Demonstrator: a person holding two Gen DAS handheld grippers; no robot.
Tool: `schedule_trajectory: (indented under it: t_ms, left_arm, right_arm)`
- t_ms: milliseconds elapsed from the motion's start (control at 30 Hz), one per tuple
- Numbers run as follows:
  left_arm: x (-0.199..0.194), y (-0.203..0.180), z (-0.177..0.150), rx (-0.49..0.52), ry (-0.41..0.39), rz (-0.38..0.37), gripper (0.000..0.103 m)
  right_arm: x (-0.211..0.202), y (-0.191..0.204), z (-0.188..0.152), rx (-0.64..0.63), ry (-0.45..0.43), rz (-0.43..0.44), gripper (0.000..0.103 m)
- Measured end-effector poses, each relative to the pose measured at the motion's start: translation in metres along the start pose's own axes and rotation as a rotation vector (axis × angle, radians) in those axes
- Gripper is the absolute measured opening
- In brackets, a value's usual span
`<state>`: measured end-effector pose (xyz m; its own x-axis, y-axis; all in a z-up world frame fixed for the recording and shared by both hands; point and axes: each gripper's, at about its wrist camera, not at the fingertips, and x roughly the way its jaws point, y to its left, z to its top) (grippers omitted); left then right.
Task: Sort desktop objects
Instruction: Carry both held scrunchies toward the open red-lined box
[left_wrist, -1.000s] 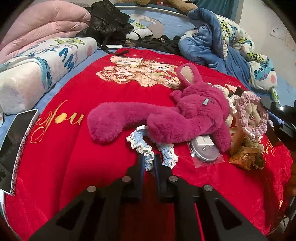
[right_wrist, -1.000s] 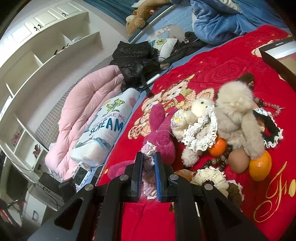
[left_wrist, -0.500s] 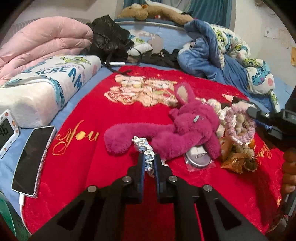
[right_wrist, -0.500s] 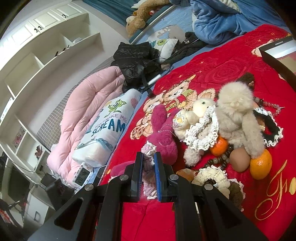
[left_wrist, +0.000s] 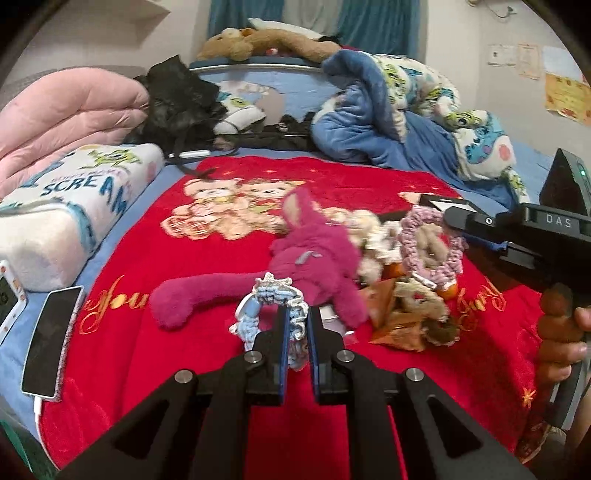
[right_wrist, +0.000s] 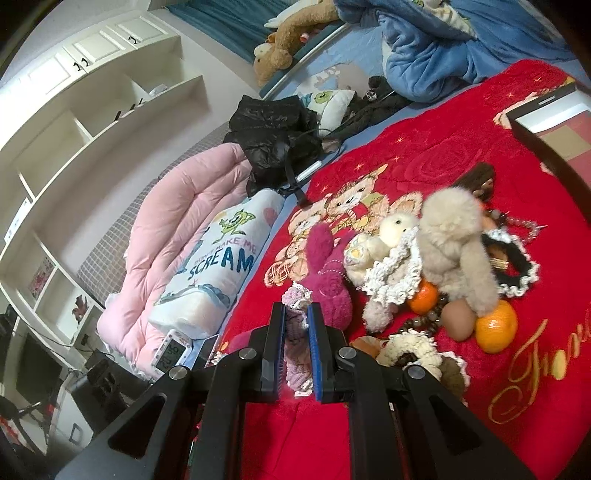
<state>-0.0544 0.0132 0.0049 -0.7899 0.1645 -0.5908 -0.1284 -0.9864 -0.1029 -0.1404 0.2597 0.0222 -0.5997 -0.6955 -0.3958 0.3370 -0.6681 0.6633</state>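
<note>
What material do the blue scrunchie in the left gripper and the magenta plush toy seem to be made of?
Blue scrunchie: soft gathered fabric with pale lace-like edging, judging by its ruffles; probably elastic inside. It is clamped in the left gripper. Magenta plush toy: fuzzy synthetic pile, matte, with visible nap.

Blue scrunchie comes up off the blanket in my left gripper

My left gripper (left_wrist: 296, 325), which a second ago pinched the blue scrunchie (left_wrist: 275, 301) while it lay flat on the red blanket (left_wrist: 147, 354) under the magenta plush (left_wrist: 306, 266), now holds it lifted, its loop standing free in front of the plush. The view has pulled back and higher, so the phone (left_wrist: 50, 339) now shows whole. My right gripper (right_wrist: 296, 325) has shifted a little with the pink scrunchie (right_wrist: 297, 332).
</note>
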Motion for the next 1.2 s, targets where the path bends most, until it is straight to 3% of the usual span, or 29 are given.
schedule_trajectory:
  t_ms: [233, 600, 767, 933, 1200]
  left_arm:
    - [-0.003, -0.043, 0.002, 0.05, -0.011, -0.077, 0.01]
    - [-0.008, -0.12, 0.004, 0.106, -0.035, -0.186, 0.01]
    - [-0.007, -0.17, -0.001, 0.186, -0.039, -0.286, 0.01]
    - [0.006, -0.216, 0.004, 0.166, -0.008, -0.382, 0.009]
    - [0.013, -0.278, 0.001, 0.133, -0.004, -0.492, 0.009]
  right_arm:
    - [-0.037, -0.006, 0.004, -0.019, -0.032, -0.048, 0.013]
    - [-0.122, -0.014, 0.001, -0.066, -0.15, -0.218, 0.013]
    - [-0.163, -0.021, -0.002, -0.048, -0.25, -0.327, 0.012]
    - [-0.202, -0.036, -0.011, -0.007, -0.353, -0.512, 0.011]
    - [-0.261, -0.064, -0.034, 0.046, -0.417, -0.638, 0.01]
